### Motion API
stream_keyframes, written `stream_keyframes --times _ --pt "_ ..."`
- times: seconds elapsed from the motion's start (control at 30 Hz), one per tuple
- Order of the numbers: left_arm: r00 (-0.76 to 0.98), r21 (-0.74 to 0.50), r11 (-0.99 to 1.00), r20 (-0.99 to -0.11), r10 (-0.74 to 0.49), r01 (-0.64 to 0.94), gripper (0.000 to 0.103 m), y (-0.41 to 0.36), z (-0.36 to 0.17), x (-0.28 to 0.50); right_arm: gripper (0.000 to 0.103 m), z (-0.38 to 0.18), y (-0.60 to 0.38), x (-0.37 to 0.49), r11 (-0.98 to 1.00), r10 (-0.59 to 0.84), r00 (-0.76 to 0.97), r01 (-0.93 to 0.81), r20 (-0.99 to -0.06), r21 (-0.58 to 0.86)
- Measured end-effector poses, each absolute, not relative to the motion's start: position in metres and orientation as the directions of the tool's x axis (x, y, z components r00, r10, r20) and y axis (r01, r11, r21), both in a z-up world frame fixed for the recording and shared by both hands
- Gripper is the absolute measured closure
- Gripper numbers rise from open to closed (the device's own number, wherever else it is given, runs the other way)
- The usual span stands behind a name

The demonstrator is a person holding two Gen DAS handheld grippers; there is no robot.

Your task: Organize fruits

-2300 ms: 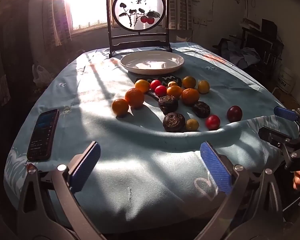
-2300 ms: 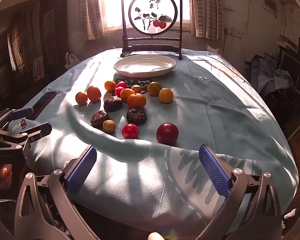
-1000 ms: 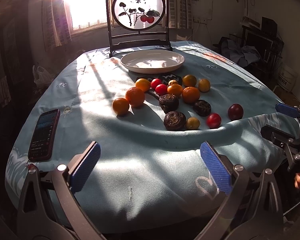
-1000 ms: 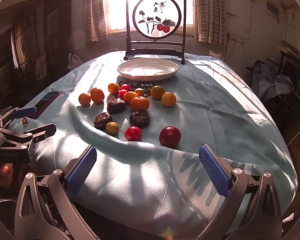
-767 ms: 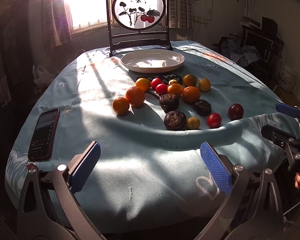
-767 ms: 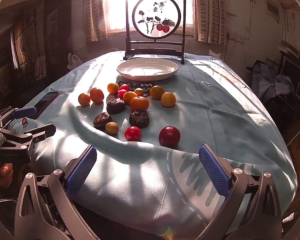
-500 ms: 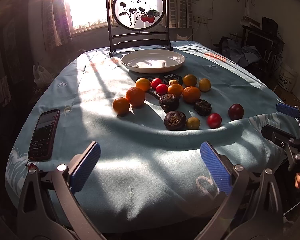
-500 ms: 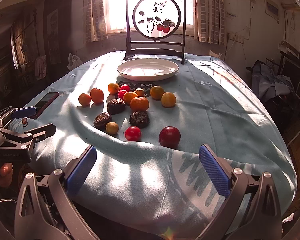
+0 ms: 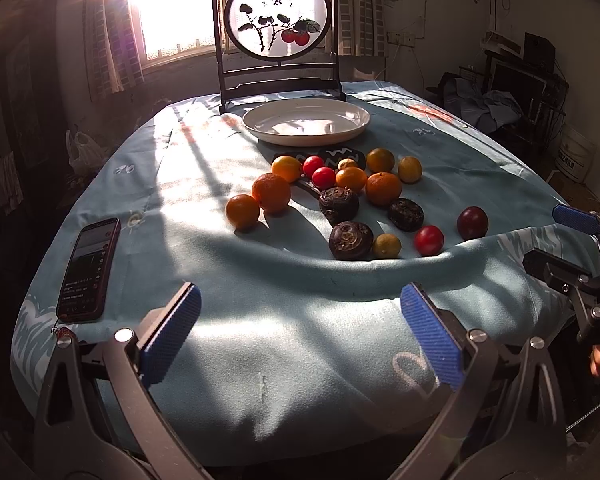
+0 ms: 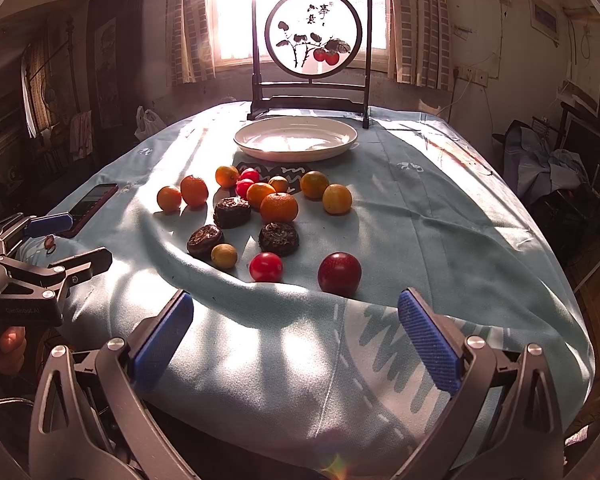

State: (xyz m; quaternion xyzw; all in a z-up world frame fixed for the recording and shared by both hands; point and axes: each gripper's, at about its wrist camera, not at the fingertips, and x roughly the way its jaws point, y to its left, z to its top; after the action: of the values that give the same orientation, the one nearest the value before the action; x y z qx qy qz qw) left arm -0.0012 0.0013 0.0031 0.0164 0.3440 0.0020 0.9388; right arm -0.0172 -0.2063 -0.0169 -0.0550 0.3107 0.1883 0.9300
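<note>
Several fruits lie loose on the light blue tablecloth: oranges (image 9: pixel 271 192) (image 10: pixel 279 207), small red fruits (image 9: pixel 429 239) (image 10: pixel 265 266), a dark red plum (image 9: pixel 472 222) (image 10: pixel 339 273), yellowish ones (image 10: pixel 337 199) and dark wrinkled ones (image 9: pixel 350 240) (image 10: pixel 279 238). An empty white plate (image 9: pixel 306 122) (image 10: pixel 296 137) sits behind them. My left gripper (image 9: pixel 300 336) is open and empty at the table's near edge. My right gripper (image 10: pixel 296 340) is open and empty, just short of the plum.
A phone (image 9: pixel 89 263) (image 10: pixel 90 202) lies at the table's left edge. A round painted screen on a dark stand (image 9: pixel 278 28) (image 10: pixel 312 46) stands behind the plate. The cloth is rucked into a fold (image 9: pixel 284 272) in front of the fruits. Furniture stands at the right.
Both grippers have held almost still over the last second; since 2.3 s ago the right one has risen and shifted slightly. Fruits have not moved.
</note>
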Motion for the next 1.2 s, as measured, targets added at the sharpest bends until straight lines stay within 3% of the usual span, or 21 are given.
stream_keyframes --times 0.87,1.2 --pt "0.725 0.019 1.0 -0.689 0.014 -0.002 0.002 0.011 -0.024 0.011 0.001 -0.034 -0.209 0.006 0.924 0.329 0.718 -0.379 -0.613 0.052" --pt "0.694 -0.032 0.999 -0.72 -0.009 -0.021 0.002 0.035 -0.045 0.031 0.033 -0.069 -0.22 0.083 0.946 0.301 0.634 -0.292 -0.712 0.141"
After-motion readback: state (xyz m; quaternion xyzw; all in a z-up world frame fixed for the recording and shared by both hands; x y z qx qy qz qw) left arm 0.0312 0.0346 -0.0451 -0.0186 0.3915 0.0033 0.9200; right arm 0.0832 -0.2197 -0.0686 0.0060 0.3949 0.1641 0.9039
